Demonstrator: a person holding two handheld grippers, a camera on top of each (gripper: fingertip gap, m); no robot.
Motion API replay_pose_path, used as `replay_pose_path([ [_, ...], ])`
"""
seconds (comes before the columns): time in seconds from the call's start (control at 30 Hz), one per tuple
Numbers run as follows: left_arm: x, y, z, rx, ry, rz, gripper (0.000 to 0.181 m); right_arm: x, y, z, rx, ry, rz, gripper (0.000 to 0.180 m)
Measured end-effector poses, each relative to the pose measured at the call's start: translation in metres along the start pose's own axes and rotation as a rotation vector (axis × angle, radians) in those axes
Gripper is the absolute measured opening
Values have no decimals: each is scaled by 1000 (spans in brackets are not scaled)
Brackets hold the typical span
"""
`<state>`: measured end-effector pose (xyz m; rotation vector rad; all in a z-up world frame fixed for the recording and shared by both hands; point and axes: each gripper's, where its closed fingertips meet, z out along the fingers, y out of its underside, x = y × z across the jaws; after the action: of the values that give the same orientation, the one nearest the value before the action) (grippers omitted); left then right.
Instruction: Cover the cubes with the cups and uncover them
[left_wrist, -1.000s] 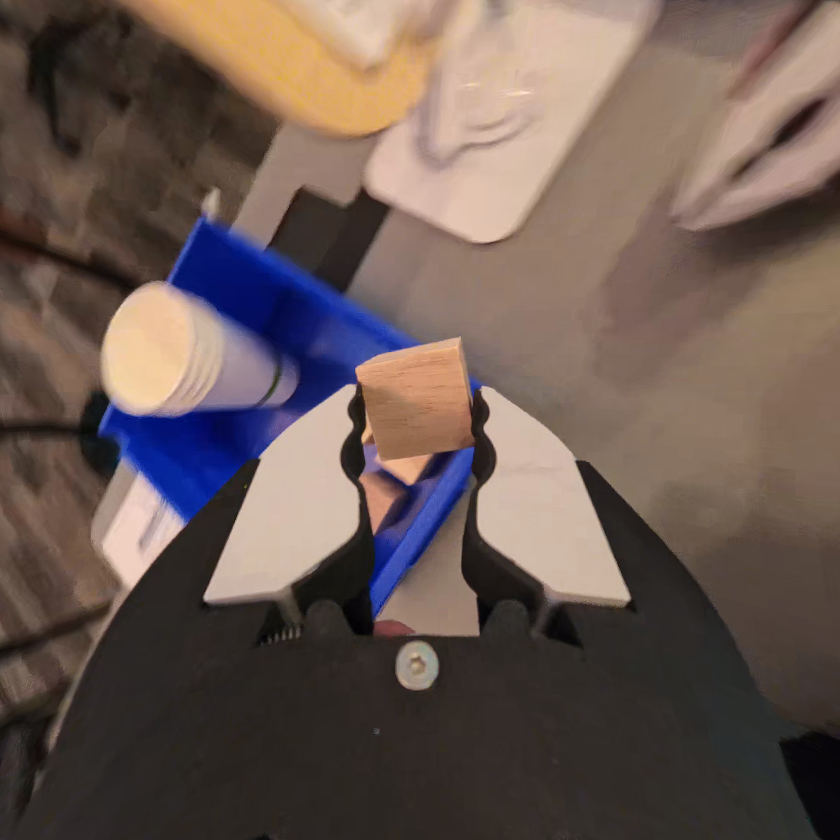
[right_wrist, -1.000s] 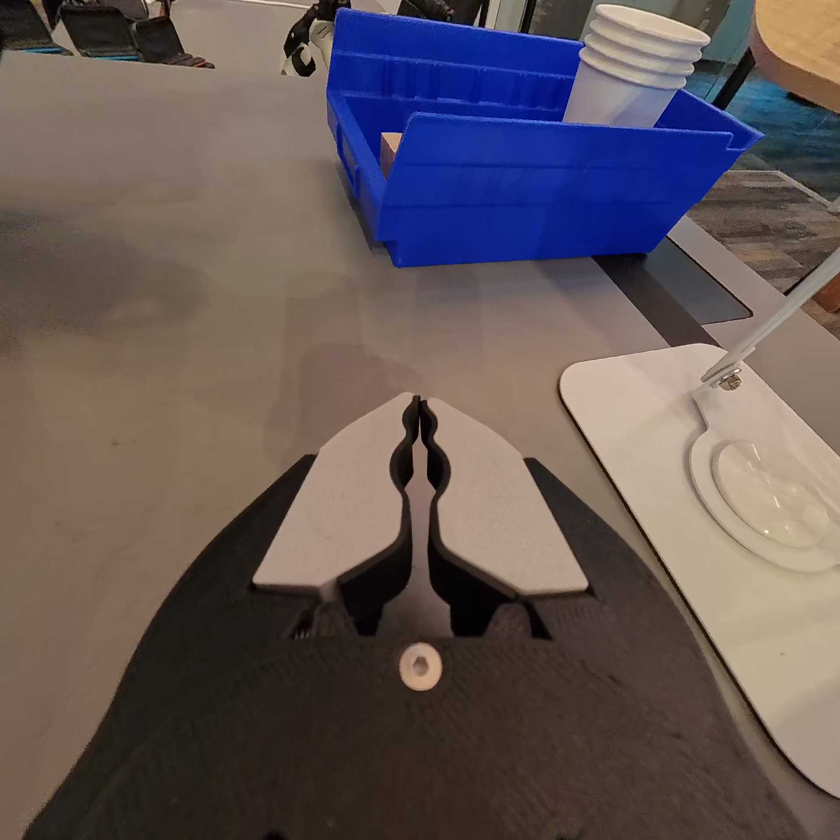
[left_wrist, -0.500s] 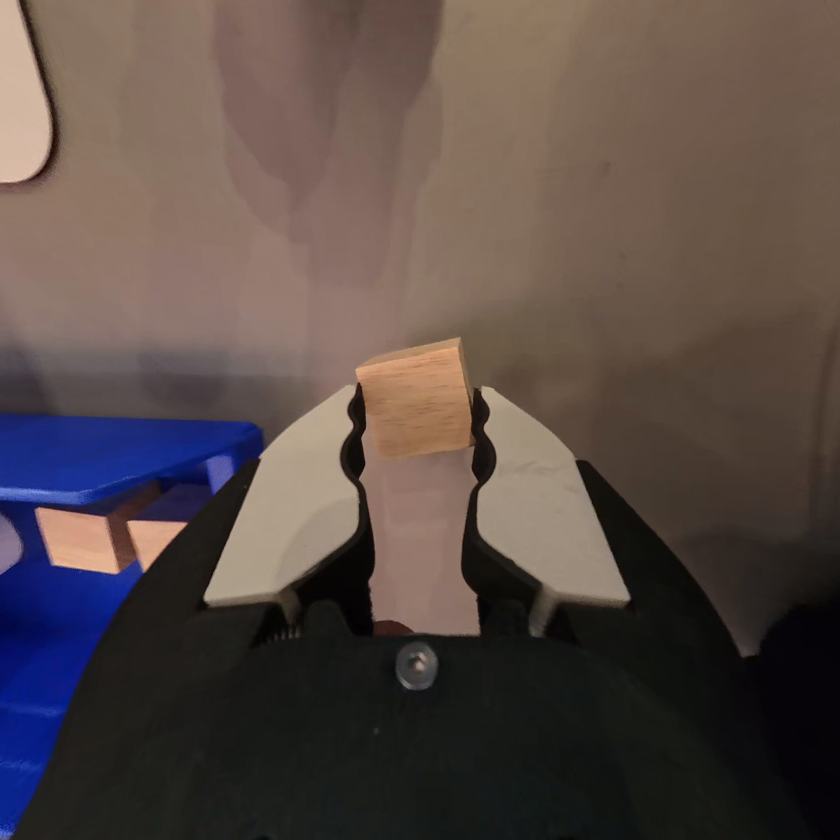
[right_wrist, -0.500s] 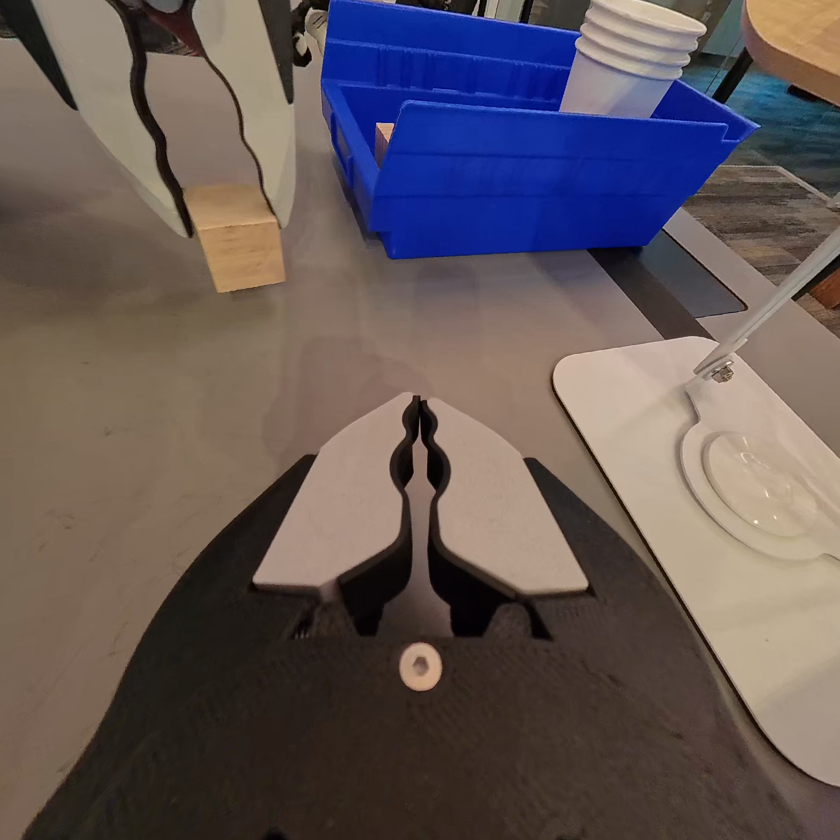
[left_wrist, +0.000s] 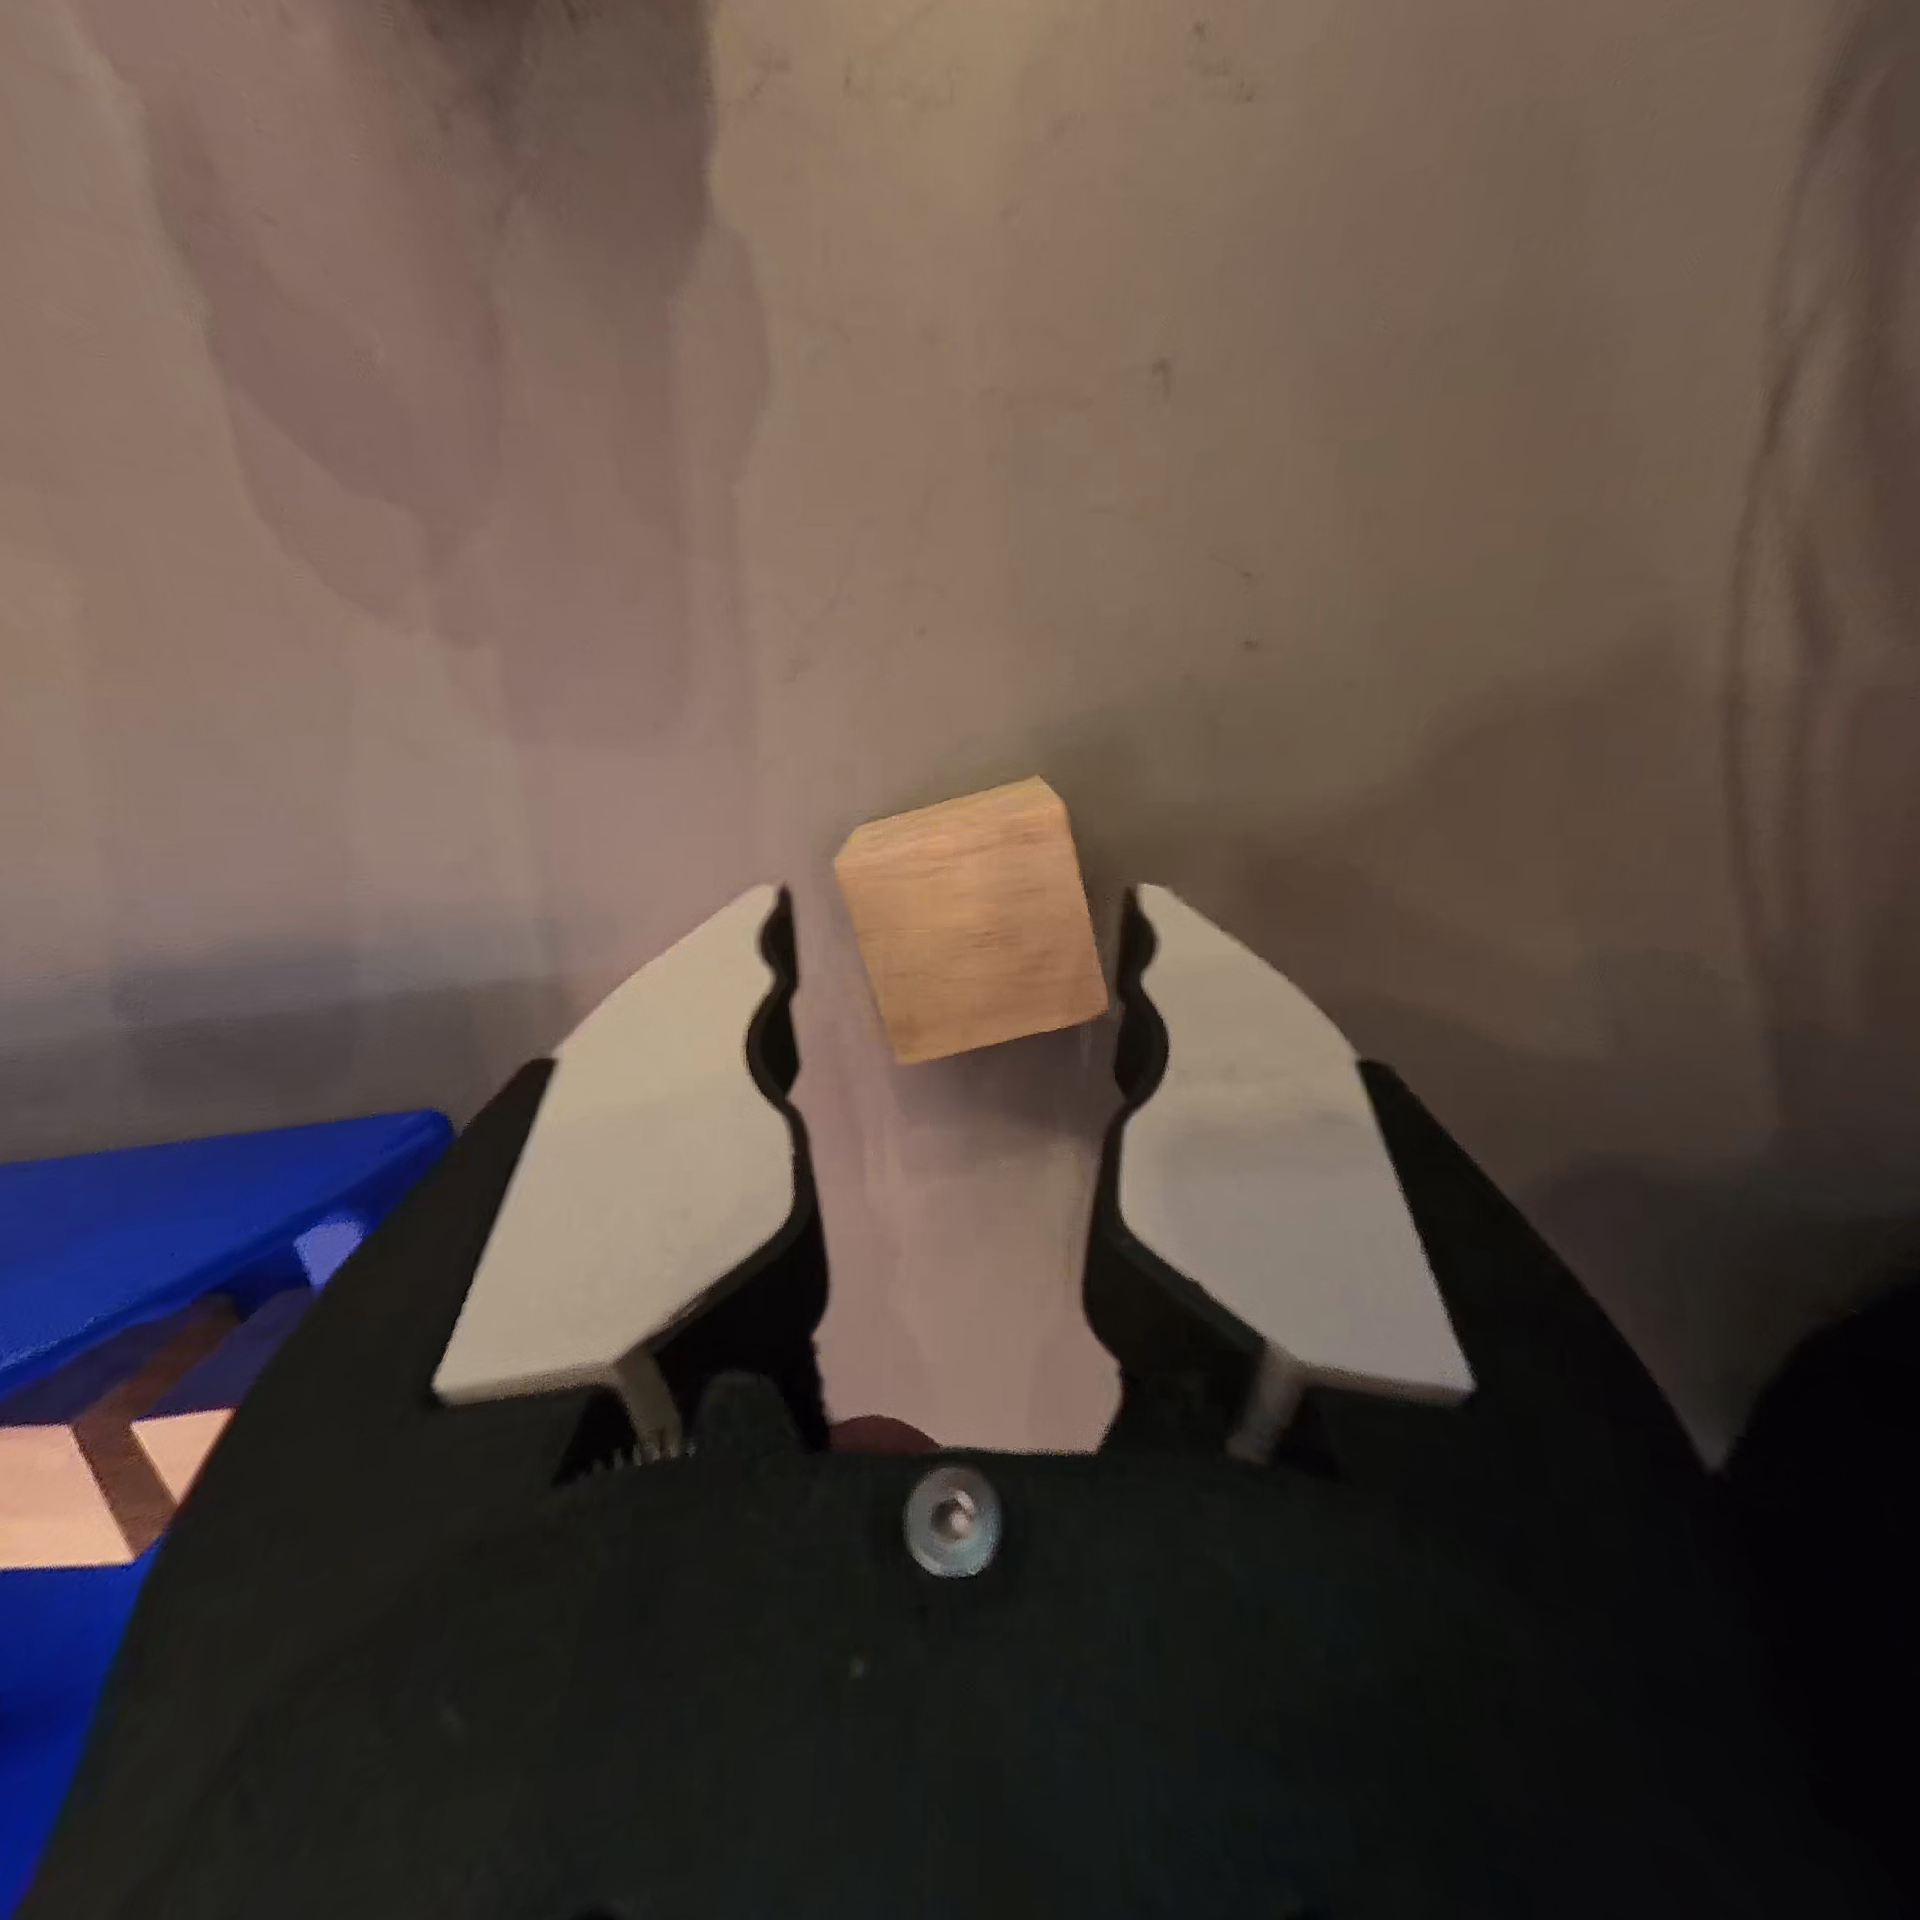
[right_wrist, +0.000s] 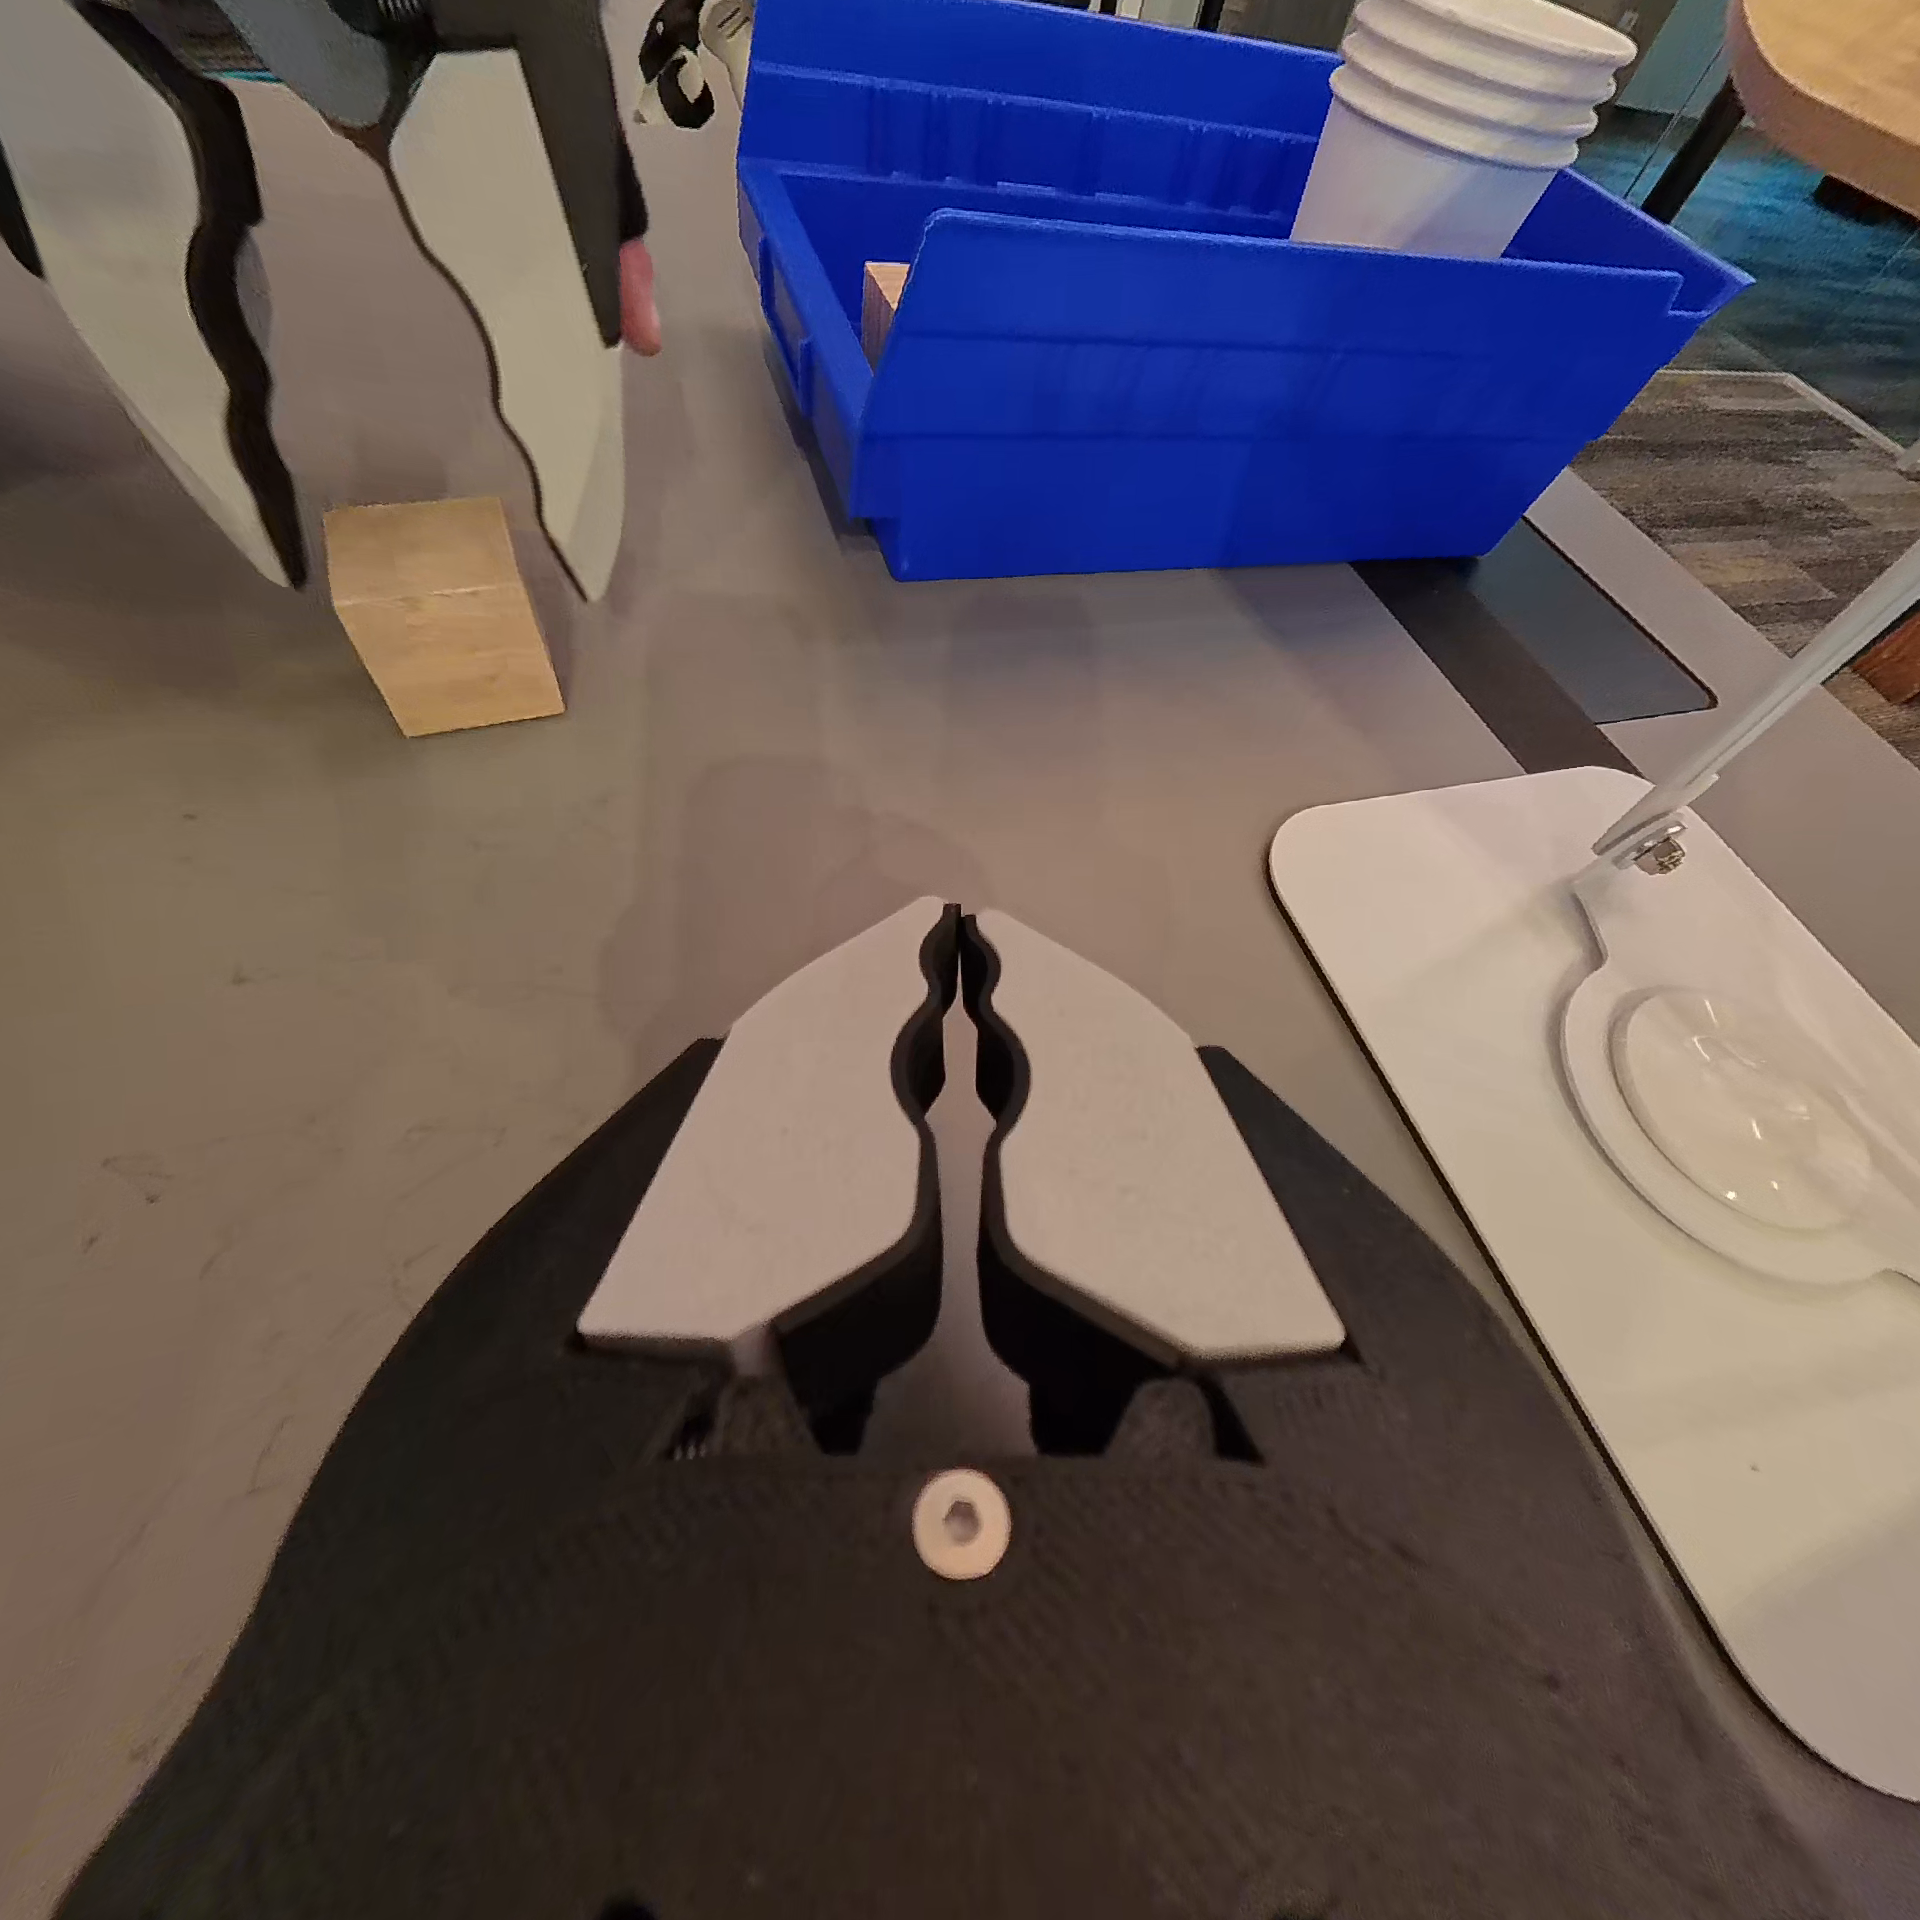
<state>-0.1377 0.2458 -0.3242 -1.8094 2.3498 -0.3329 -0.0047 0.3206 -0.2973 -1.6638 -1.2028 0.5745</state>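
Observation:
A wooden cube (left_wrist: 971, 920) rests on the grey table, free between the spread fingers of my left gripper (left_wrist: 961, 894), which is open around it. In the right wrist view the same cube (right_wrist: 447, 618) sits at the left with the left gripper (right_wrist: 436, 582) straddling it from above. My right gripper (right_wrist: 956, 914) is shut and empty, low over the table's middle. A stack of white paper cups (right_wrist: 1444, 135) stands in a blue bin (right_wrist: 1195, 416). More wooden cubes lie in the bin (left_wrist: 62, 1496), one showing at its notch (right_wrist: 883, 301).
A white flat base plate (right_wrist: 1558, 1195) with a clear dome and a thin rod lies at the right. The blue bin's corner (left_wrist: 208, 1216) is close to the left gripper's left side. A wooden tabletop edge (right_wrist: 1839, 94) shows far right. A dark slot (right_wrist: 1538, 644) runs by the bin.
The left gripper carried the cube out of the bin, lowered it onto the table and opened, letting it go. The right gripper stayed shut and barely moved.

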Motion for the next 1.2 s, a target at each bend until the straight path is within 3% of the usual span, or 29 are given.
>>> replay_pose_path([
  [0.13, -2, -3, -27, 54, -6, -19, 65, 0, 0, 0, 1, 0, 0, 0],
  [0.2, -20, 4, -51, 85, -104, -43, 64, 0, 0, 0, -1, 0, 0, 0],
  [0.3, -63, 50, -81, -17, -301, -149, 61, 0, 0, 0, -2, 0, -1, 0],
  [0.4, -96, 100, -91, -108, -381, -260, 60, 0, 0, 0, -3, 0, -2, 0],
  [0.57, -126, 137, -88, -182, -390, -311, 56, 0, 1, 1, -7, -1, -3, 0],
  [0.87, -142, 165, -63, -290, -278, -330, 53, -1, 1, 1, -10, -2, -6, 0],
  [1.03, -144, 171, -44, -304, -224, -338, 46, -1, 1, 1, -8, -2, -7, 0],
  [1.2, -146, 161, -54, -282, -280, -289, 44, -1, 0, 0, -3, -2, -6, 0],
])
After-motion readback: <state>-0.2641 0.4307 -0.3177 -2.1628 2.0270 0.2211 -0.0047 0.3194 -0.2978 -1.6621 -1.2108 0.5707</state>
